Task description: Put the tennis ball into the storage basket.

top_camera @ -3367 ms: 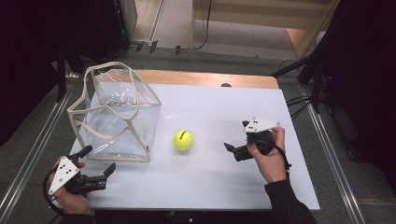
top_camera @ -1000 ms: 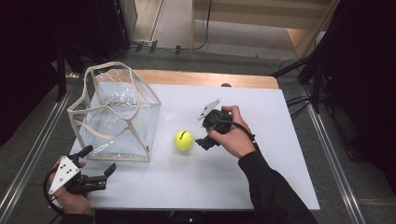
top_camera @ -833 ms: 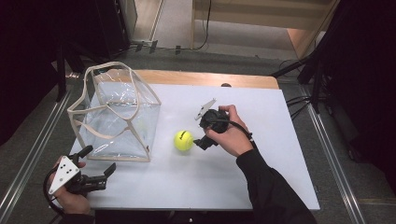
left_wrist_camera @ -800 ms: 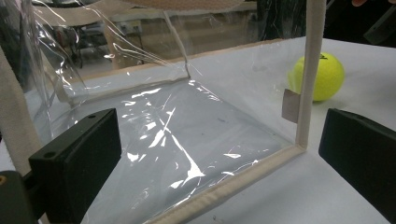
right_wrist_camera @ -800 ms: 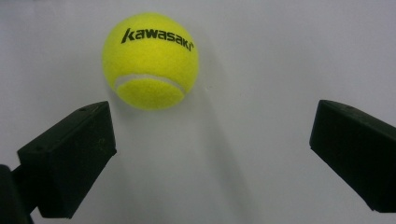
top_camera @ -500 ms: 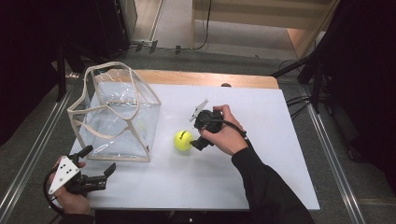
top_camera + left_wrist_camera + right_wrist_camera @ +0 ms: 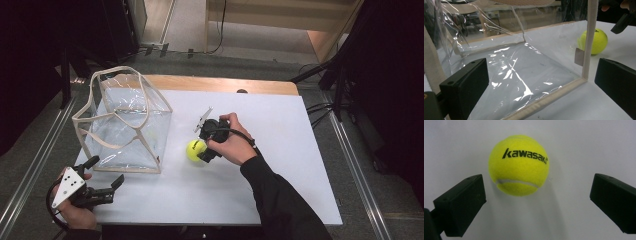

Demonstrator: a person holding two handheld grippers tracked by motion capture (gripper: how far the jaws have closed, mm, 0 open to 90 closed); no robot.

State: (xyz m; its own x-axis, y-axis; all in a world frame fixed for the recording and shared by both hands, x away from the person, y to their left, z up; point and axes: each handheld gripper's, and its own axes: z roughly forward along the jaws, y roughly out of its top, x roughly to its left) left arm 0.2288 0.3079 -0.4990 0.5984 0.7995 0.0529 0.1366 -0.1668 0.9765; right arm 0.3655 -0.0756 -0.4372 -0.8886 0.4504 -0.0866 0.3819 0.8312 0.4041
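On a white table [image 7: 280, 165], the largest thing is a clear plastic bag [image 7: 125, 125] with cream fabric edging, standing open-topped like a box toward the left side. Just beside its right front corner, and not touching it, a yellow-green tennis ball [image 7: 196, 149] rests on the bare tabletop.

A person's right hand [image 7: 232, 145] holds the right gripper [image 7: 201, 152] directly over the ball, tilted down at it from the right. Its two black jaws are spread wide, with nothing between them yet. From the right gripper view, the tennis ball [image 7: 519, 165] lies straight ahead and centred between the jaws, a little beyond their tips, so it looks as though a short push forward would put the jaws on either side of it. Being round, the ball has no long axis to line up with.

The left gripper [image 7: 102, 187] sits well apart at the near left corner of the table, just in front of the bag, jaws also spread and empty. The right gripper is by far the nearer to the ball.

Black lettering on the ball reads "kawasaki".
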